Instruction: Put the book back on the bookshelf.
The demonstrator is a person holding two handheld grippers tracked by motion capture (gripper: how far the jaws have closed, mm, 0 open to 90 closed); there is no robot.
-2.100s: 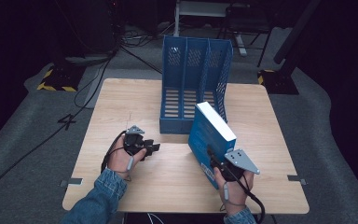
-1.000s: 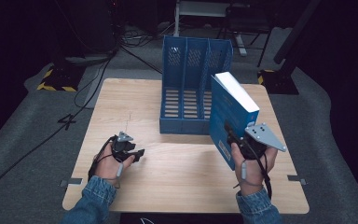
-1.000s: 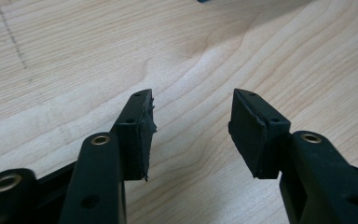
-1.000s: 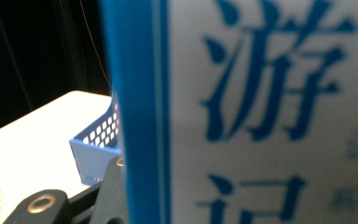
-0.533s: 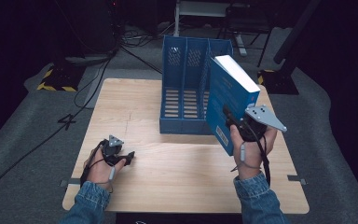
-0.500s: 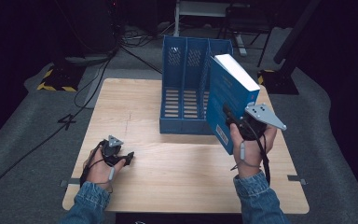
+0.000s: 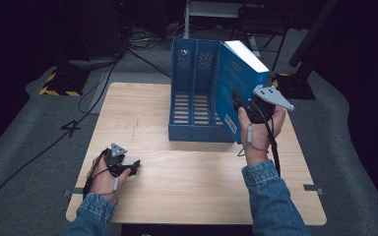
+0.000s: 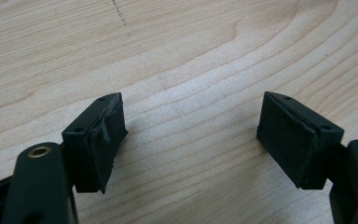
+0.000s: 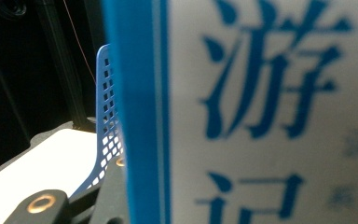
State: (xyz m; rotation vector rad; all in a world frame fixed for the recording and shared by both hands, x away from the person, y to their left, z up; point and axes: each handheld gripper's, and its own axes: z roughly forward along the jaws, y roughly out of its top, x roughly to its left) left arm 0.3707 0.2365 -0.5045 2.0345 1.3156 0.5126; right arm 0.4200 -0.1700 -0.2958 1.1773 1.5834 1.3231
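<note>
right claw (image 7: 240,101) is clamped on a blue book (image 7: 236,83) held upright just beside the blue file rack (image 7: 194,93); left claw (image 7: 130,167) sits spread wide on the bench (image 7: 187,172)

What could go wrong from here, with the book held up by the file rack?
The right gripper holds the blue book by one lower edge, tilted, so it might pivot or slip in the jaws. The book's bottom corner hangs close to the blue file rack wall; lowering it misaligned could catch the divider and shove the rack, which the open left gripper isn't steadying.
</note>
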